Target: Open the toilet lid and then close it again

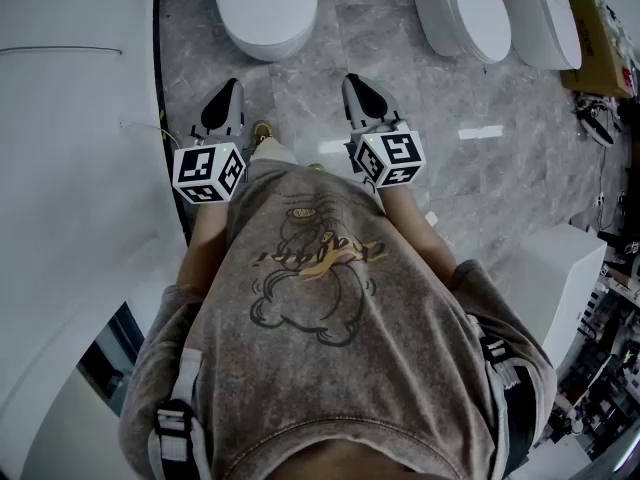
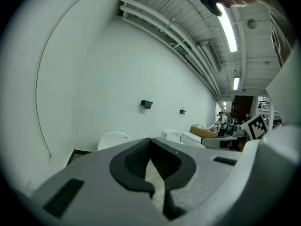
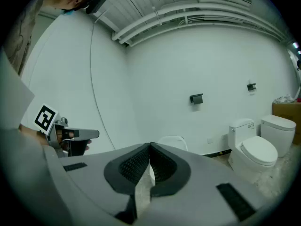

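Both up in front of me now: left gripper [image 1: 230,92] and right gripper [image 1: 359,88], each with its jaws pressed together and nothing between them. The toilet [image 1: 265,8] sits straight ahead on the far side, well apart, and its lid looks down. Its length runs away from me, front rim nearest. It lies between the two grippers, slightly closer to my left.

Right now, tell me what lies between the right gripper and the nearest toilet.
Only bare marble floor separates right gripper from toilet, per the head view.
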